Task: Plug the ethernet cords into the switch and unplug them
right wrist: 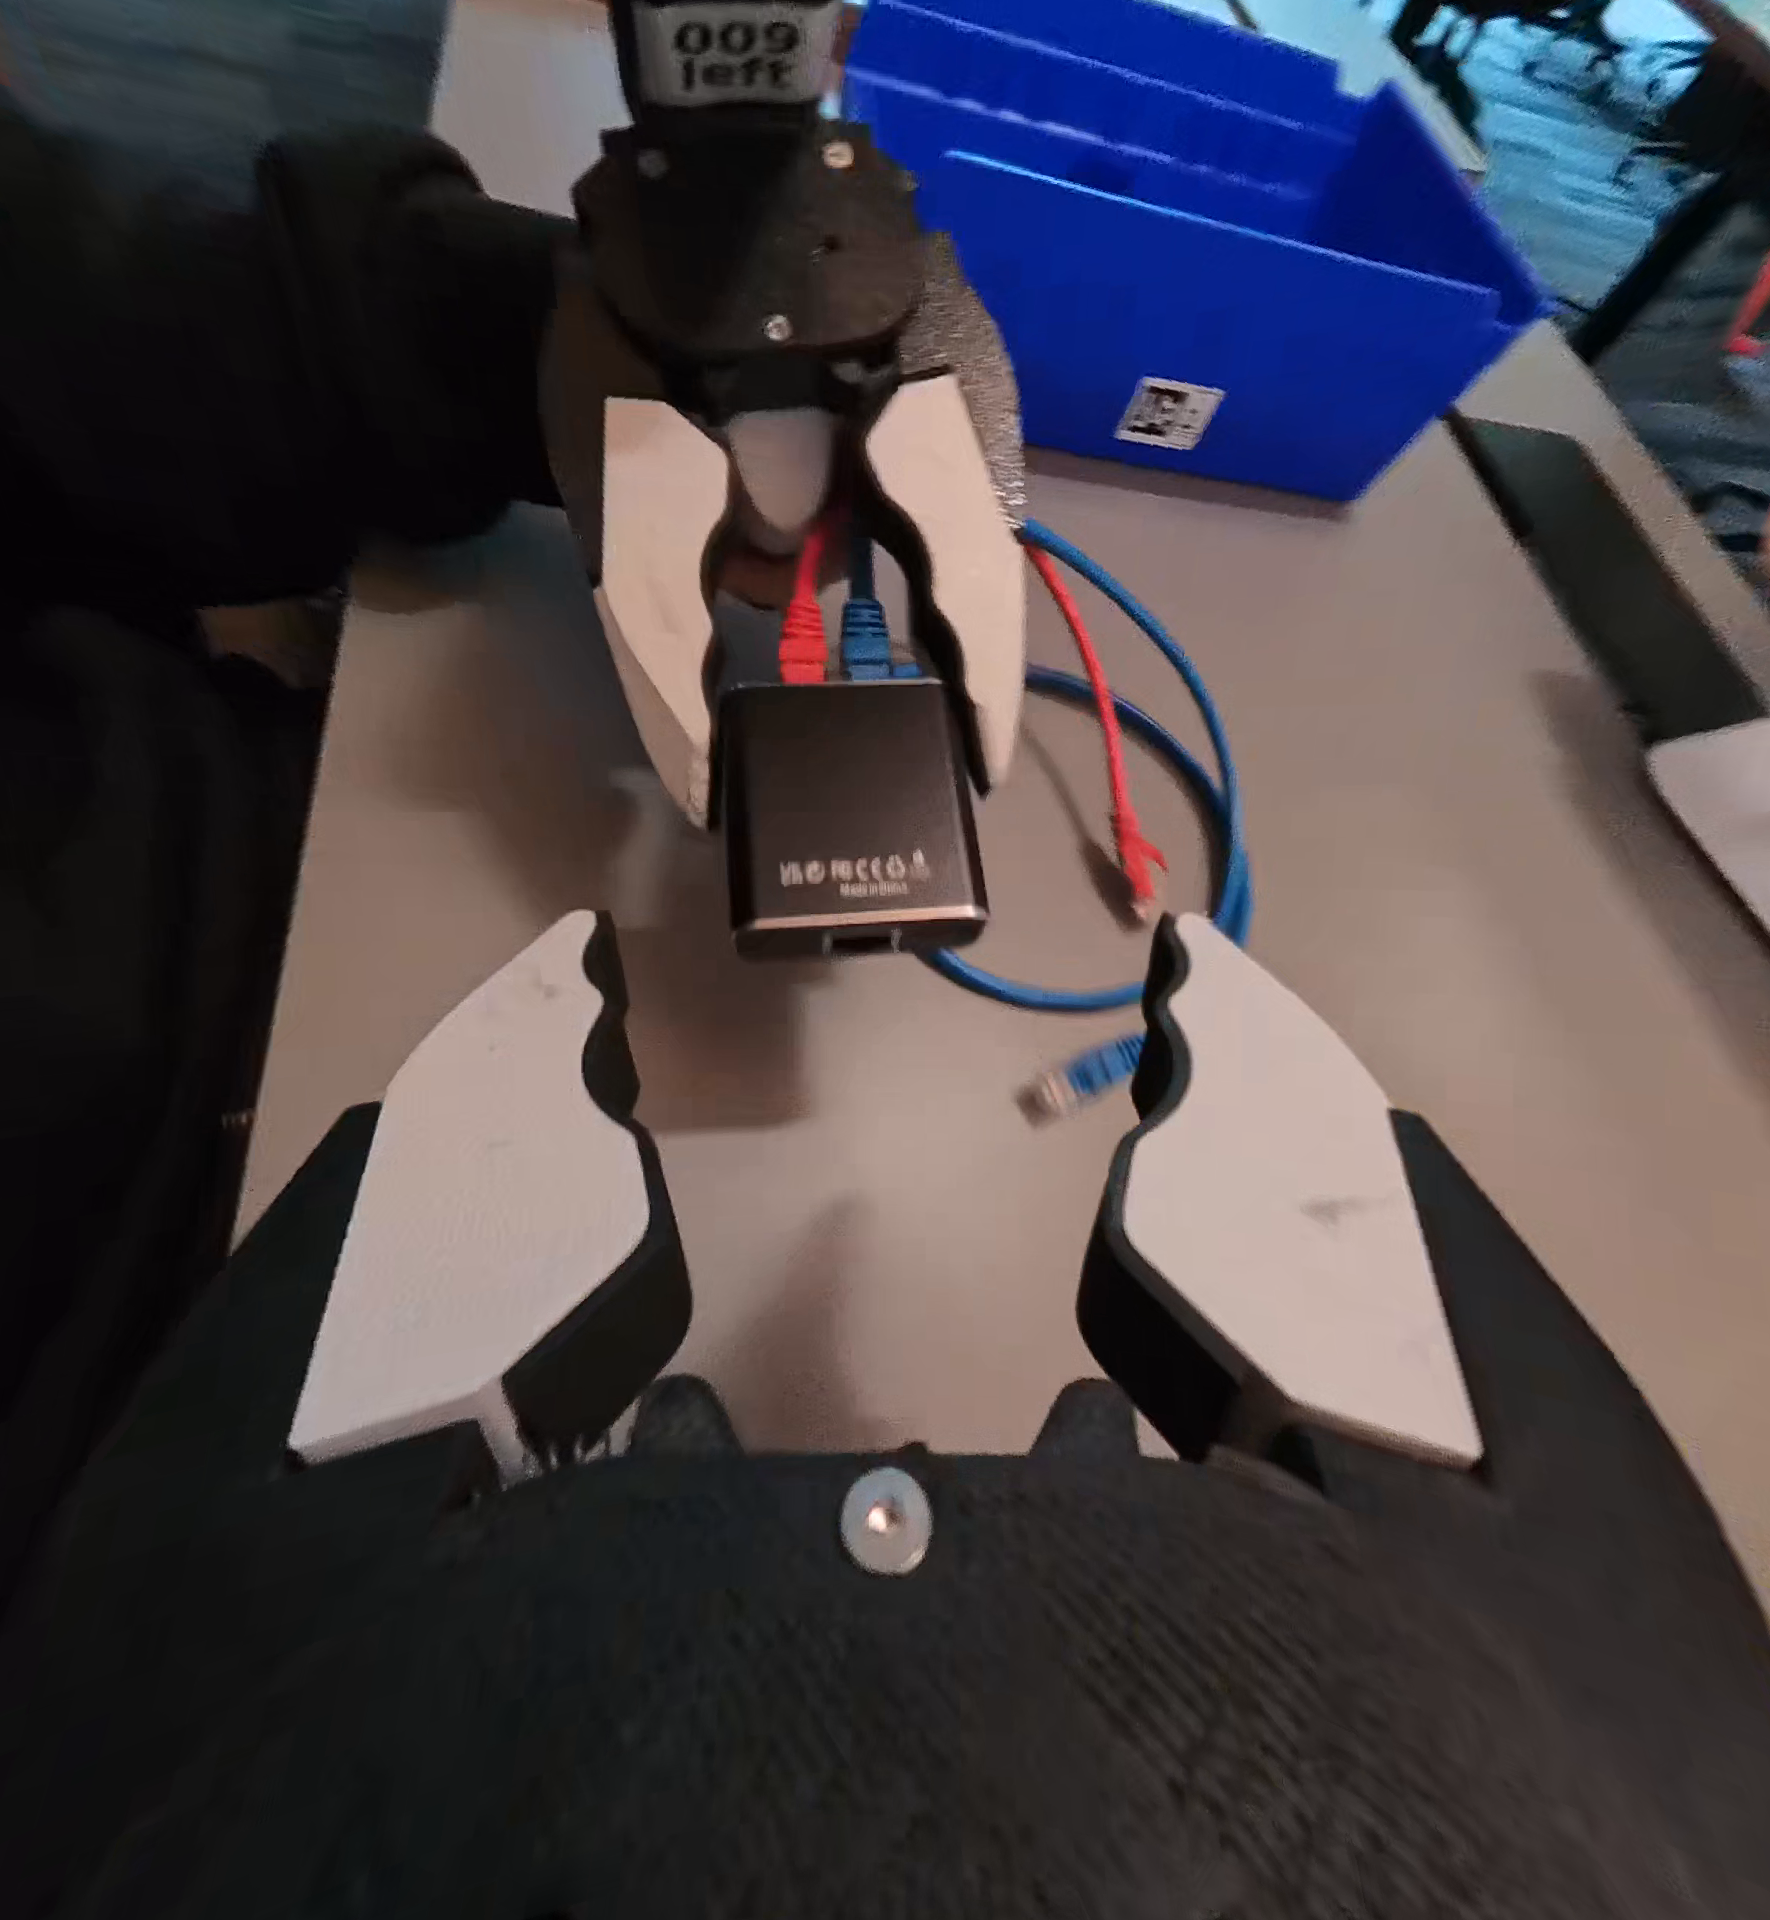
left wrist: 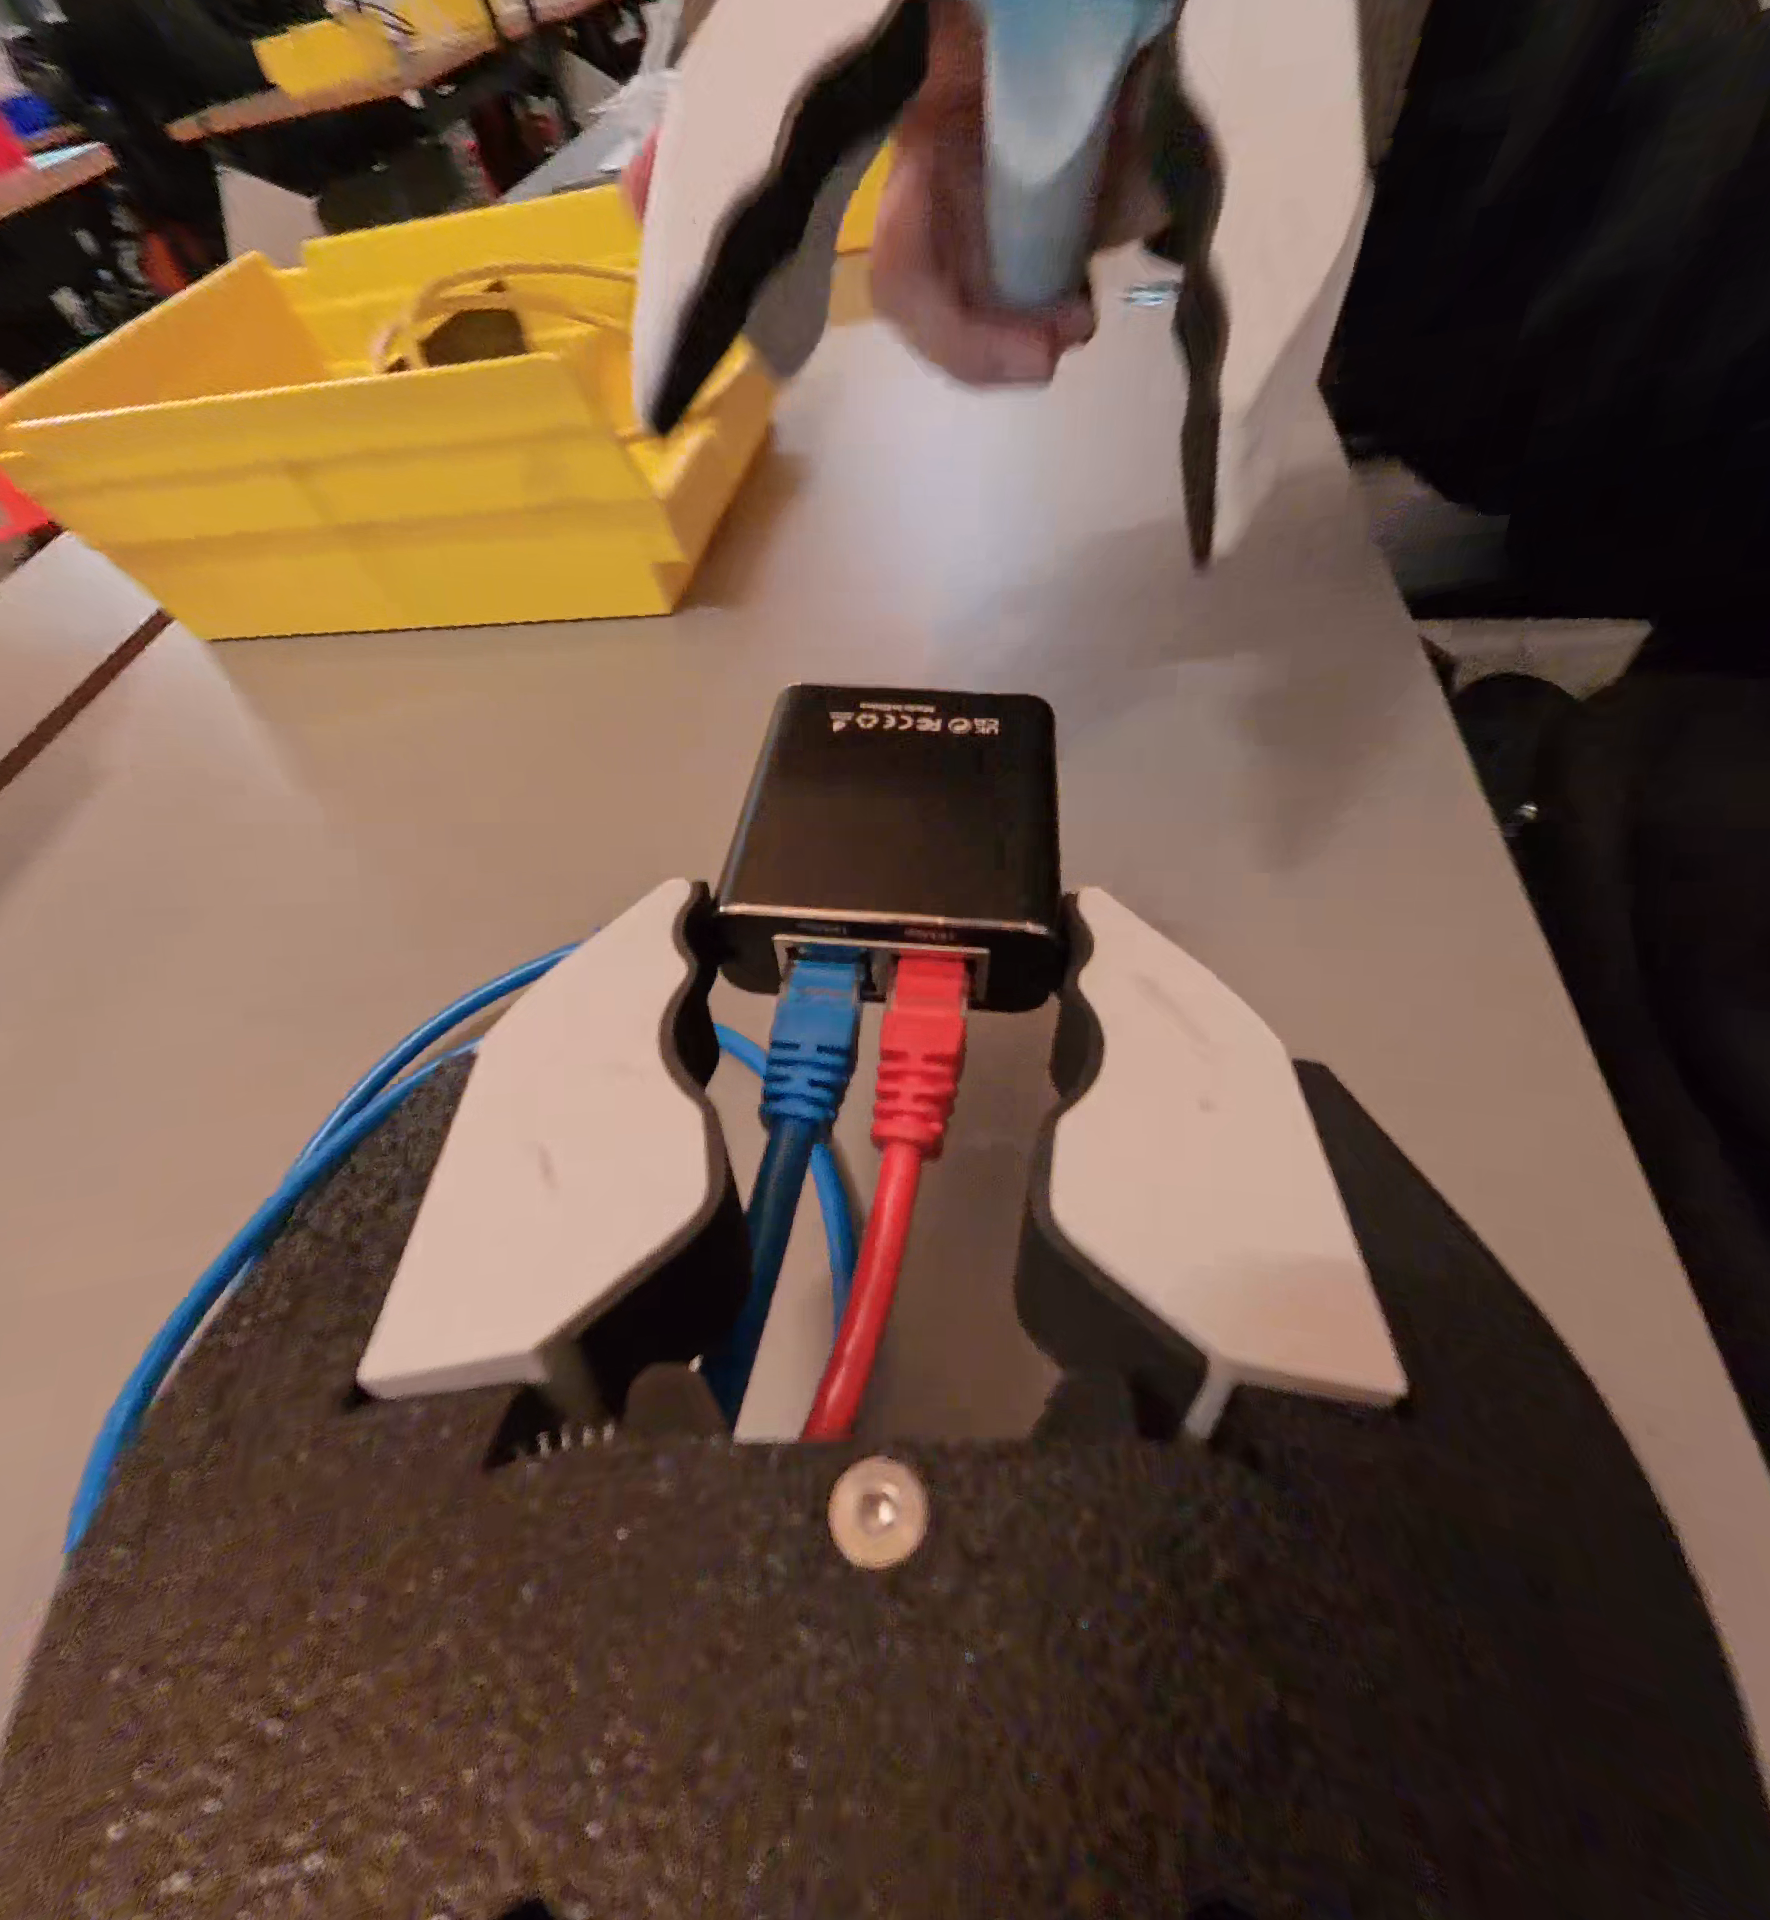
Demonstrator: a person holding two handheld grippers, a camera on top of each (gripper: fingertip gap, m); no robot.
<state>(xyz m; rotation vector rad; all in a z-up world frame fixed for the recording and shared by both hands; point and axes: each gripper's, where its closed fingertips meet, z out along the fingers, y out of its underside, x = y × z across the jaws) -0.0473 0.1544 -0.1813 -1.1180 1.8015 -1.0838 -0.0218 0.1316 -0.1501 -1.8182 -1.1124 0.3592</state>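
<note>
A small black switch (left wrist: 891, 800) lies on the grey table (left wrist: 341, 831). My left gripper (left wrist: 886, 914) is shut on the switch's near end, one finger on each side. A blue cord's plug (left wrist: 808, 1029) and a red cord's plug (left wrist: 922, 1039) sit in its two ports between my fingers. My right gripper (right wrist: 883, 966) is open and empty, just short of the switch (right wrist: 850, 810) at its other end, where one port (right wrist: 860, 943) is free. The cords' loose red plug (right wrist: 1135, 868) and loose blue plug (right wrist: 1078, 1081) lie on the table by my right finger.
A yellow bin (left wrist: 341, 499) holding a coiled cord stands at the far left in the left wrist view. A blue bin (right wrist: 1224, 312) stands behind the left gripper (right wrist: 845, 779) in the right wrist view. The blue cord loops on the table beside the switch.
</note>
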